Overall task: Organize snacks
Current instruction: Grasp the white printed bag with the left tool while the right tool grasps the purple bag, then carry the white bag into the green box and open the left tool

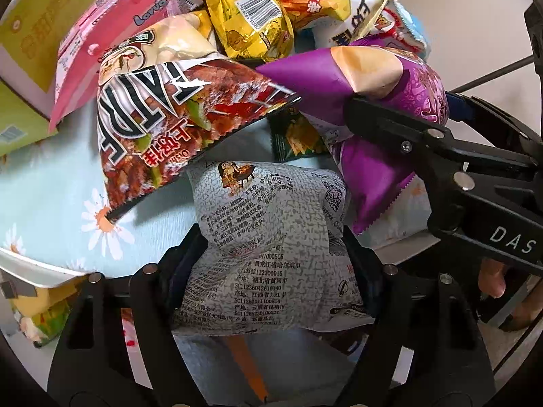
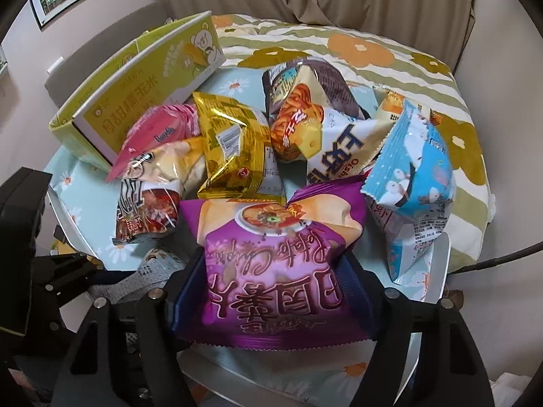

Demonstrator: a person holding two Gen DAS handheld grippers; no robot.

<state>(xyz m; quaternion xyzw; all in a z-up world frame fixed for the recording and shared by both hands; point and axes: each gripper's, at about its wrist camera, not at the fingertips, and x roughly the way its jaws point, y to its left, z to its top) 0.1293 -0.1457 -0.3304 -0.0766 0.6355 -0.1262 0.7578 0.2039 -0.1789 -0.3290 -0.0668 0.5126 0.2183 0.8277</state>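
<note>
Right wrist: purple bag (image 2: 281, 271) between tongs (image 2: 271, 291)

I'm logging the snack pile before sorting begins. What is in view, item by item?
grey printed bag: one, grey-white, between the left gripper's fingers
purple chip bag: one, purple, between the right gripper's fingers
red meat-print bag: one, red-brown, left of pile
gold bag: one, gold, centre
pink packet: one, pink, beside the box
blue bag: one, light blue, right
green box: one, yellow-green, back left
left gripper: black, shut on the grey bag
right gripper: black, shut on the purple bag
</note>
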